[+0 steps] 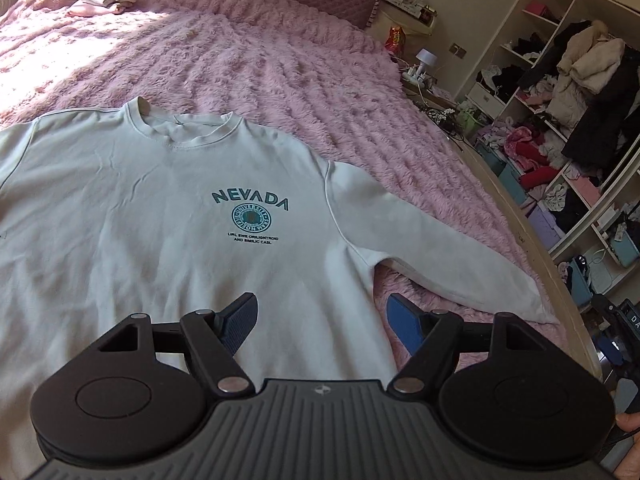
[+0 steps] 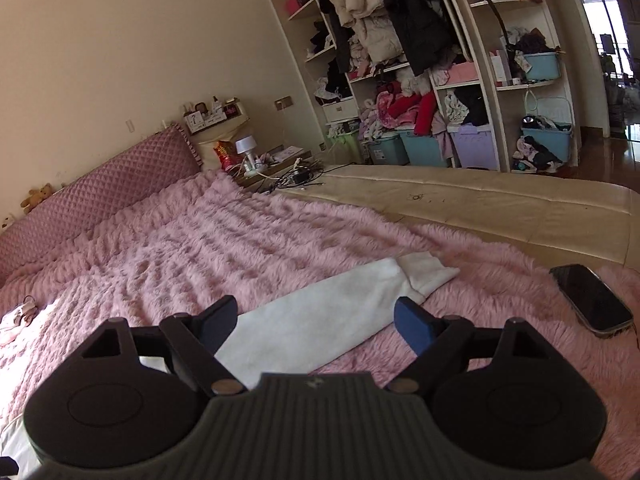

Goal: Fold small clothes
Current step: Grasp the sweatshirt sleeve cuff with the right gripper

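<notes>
pink bed (image 1: pixel 280 80) | sweatshirt (image 1: pixel 160 208) flat | left gripper (image 1: pixel 322 322), right gripper (image 2: pixel 316 320) hovering, jaws apart

Cluttered open wardrobe shelves (image 2: pixel 420 80) (sunlit room) stand beyond the pink fluffy bed (image 2: pixel 200 240).

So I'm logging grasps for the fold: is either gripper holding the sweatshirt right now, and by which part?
Nothing is held. The left gripper hovers open over the sweatshirt body; the right gripper hovers open over its sleeve.
</notes>
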`<state>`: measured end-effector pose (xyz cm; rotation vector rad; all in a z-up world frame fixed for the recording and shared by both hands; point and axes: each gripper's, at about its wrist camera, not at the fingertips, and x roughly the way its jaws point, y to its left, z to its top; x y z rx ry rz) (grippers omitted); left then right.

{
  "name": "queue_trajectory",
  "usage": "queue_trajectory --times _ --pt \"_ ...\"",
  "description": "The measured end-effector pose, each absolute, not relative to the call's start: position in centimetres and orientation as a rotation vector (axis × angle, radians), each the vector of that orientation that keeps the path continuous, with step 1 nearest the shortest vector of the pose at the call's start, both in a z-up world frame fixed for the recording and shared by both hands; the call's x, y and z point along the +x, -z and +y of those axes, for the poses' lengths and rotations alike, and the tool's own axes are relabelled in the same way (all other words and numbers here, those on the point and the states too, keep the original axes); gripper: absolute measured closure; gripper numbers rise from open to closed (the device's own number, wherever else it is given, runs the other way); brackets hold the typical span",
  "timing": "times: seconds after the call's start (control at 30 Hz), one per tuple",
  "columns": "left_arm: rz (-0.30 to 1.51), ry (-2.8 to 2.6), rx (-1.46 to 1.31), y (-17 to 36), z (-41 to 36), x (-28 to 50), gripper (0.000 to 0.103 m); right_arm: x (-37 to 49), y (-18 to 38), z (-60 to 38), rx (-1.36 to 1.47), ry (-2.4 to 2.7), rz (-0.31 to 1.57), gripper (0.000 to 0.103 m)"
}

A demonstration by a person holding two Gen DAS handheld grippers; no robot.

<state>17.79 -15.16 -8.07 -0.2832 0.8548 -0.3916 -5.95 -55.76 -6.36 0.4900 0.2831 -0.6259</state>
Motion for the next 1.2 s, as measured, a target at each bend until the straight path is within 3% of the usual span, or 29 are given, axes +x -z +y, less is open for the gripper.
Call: queue_trajectory --times 0.17,0.23,0.47,0.7,0.73,0.77,0.83,1.2 --pt "0.871 0.453 -0.389 11.3 -18.9 21.2 0.017 -4.5 11.1 -65.4 0.769 0.645 0.248 0.049" --pt "0.903 0.457 -0.405 12.7 -20.3 22.6 0.017 -3.8 13.0 -67.7 0.856 0.635 0.263 0.053" --pt "0.968 0.525 -0.378 16.1 -24.5 25.2 0.017 -0.5 18.3 -71.3 1.0 0.676 0.258 0.053" --pt "0.998 0.533 -0.365 18.0 -25.4 25.2 0.016 1.2 19.0 -73.0 1.036 0.708 0.189 0.051" --pt "0.997 0.533 -0.371 18.1 -25.5 25.3 0.015 1.5 19.0 -73.2 1.028 0.707 0.188 0.06" --pt "0.997 0.533 -0.374 18.1 -25.5 25.3 0.015 1.8 19.0 -73.3 1.014 0.714 0.189 0.081" --pt "0.997 0.534 -0.373 18.0 -25.6 25.4 0.015 2.1 19.0 -73.7 1.018 0.725 0.196 0.099" --pt "0.971 0.545 -0.406 16.7 -24.9 26.2 0.015 1.6 16.6 -72.5 1.013 0.701 0.142 0.101"
